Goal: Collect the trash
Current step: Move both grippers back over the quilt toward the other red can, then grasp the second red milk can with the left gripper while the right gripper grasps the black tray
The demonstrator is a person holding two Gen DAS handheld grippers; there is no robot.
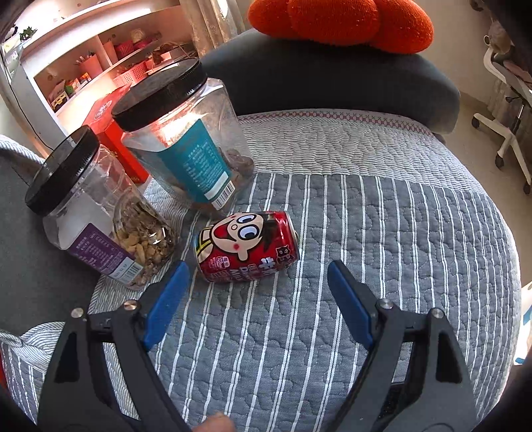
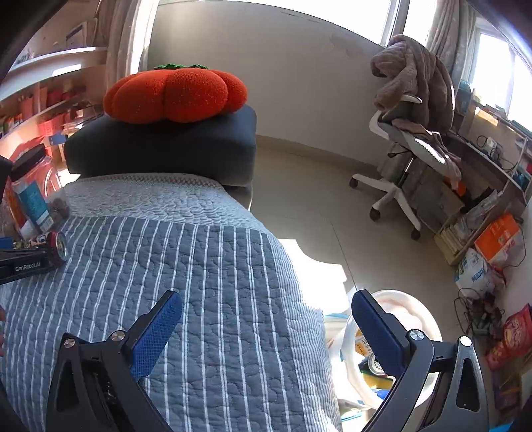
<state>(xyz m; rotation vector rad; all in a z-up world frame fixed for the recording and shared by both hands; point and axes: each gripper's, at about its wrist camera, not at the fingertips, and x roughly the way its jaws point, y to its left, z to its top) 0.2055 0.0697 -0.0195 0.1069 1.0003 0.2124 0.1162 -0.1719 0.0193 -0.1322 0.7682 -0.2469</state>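
Our left gripper (image 1: 257, 270) hangs just above the striped quilt (image 1: 365, 249), its blue-padded fingers (image 1: 166, 302) spread wide with nothing between them. Just ahead of it, a little left of the gap, we see the red drink can (image 1: 247, 247) lying on its side on the quilt, cartoon face up, its top end pointing right. The can is near the left fingertip but not touching it.

Beside the can on the left stands a tilted clear jar with a purple label (image 1: 99, 216), partly filled with nuts and capped in black. Behind the can stands a larger clear jar with a teal label (image 1: 189, 139), also black-lidded, and a red box (image 1: 113, 133) sits behind both. Farther back, an orange pumpkin cushion (image 1: 339, 23) rests on the dark sofa arm (image 1: 332, 79).

Our right gripper (image 2: 266, 304) is held over the quilt's right edge, jaws likewise wide apart and empty. Below its right finger we see a white bin (image 2: 425, 319) on the floor with scraps inside. From this view the can (image 2: 56, 247) shows at far left, partly hidden by the left gripper. A white office chair (image 2: 405, 146) draped with a brown blanket stands across the room.
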